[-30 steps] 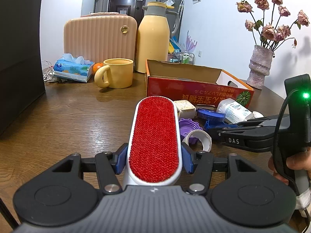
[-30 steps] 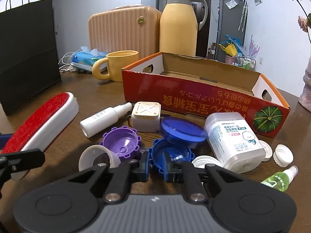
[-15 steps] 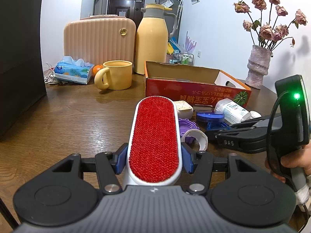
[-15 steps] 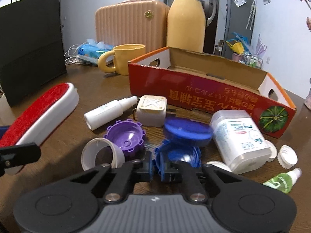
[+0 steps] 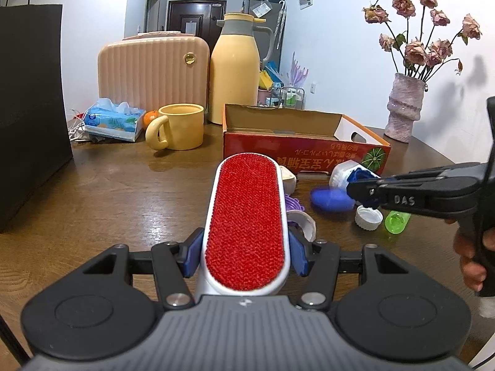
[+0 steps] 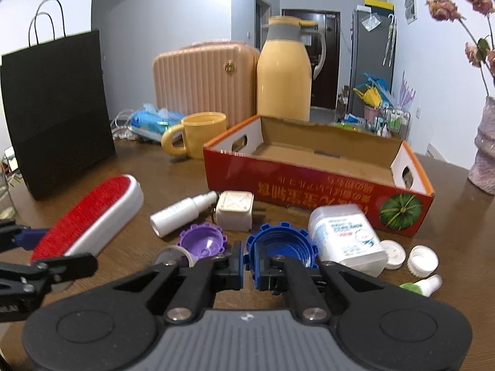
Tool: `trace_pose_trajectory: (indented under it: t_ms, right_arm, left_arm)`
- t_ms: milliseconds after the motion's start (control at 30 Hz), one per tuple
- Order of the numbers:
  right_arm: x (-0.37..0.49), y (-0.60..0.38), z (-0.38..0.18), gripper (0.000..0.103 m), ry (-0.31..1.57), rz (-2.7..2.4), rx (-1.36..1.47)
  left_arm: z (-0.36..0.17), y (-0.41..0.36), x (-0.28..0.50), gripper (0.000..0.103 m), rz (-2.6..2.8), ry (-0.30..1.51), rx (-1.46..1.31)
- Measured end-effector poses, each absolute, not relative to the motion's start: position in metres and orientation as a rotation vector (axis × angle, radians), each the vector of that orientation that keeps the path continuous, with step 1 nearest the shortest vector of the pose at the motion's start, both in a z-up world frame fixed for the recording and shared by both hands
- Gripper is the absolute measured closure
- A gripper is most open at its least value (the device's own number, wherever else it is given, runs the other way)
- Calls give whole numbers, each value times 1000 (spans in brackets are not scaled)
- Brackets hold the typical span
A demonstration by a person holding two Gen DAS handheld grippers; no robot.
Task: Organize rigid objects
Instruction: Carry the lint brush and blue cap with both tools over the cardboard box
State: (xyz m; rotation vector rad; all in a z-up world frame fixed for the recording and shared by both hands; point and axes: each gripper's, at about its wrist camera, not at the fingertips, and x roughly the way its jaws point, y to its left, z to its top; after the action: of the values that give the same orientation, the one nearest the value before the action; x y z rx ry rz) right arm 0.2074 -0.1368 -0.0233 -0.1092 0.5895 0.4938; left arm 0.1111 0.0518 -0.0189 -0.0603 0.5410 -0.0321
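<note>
**A:** Start with the left wrist view. Why is the lint brush (image 5: 247, 219) lying lengthwise like that?

**B:** The left tool (image 5: 246, 255) is clamped on its white sides, so the red pile faces up and the length runs straight ahead, toward the cardboard box (image 5: 297, 145). My guess is that this lets it slide in nose first. It sits short of the box, over the table (image 5: 123, 191).

**A:** And the other tool in that view?

**B:** The right tool (image 5: 363, 190) comes in from the side, in front of the box, with a blue lid (image 5: 360, 174) pinched at its tip. A second blue lid (image 5: 328, 199) looks blurred just in front of the box, beside a white cap (image 5: 368, 218) and a small green bottle (image 5: 396, 221).

**A:** Now the right wrist view.

**B:** The right tool (image 6: 246, 262) is closed thin on the rim of the blue lid (image 6: 283, 244); an edge grip suits a shallow lid, I think. It is in front of the box (image 6: 315, 179), near its front wall, whose inside looks bare.

**A:** What waits in front of the box?

**B:** A purple lid (image 6: 201, 241), a white spray bottle (image 6: 182, 211), a cream square block (image 6: 235, 211), a white tub (image 6: 346, 238) and two white caps (image 6: 422, 259). The brush (image 6: 89, 216) is well to the box's left front, in the left tool (image 6: 37, 253).
</note>
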Motion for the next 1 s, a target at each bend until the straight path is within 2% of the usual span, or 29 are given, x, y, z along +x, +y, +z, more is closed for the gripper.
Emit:
trace_pose_trajectory:
  t_ms: [1000]
  right_arm:
    - [235, -175, 36, 97, 430, 418, -65]
  left_arm:
    - [35, 8, 162, 47, -52, 459, -25]
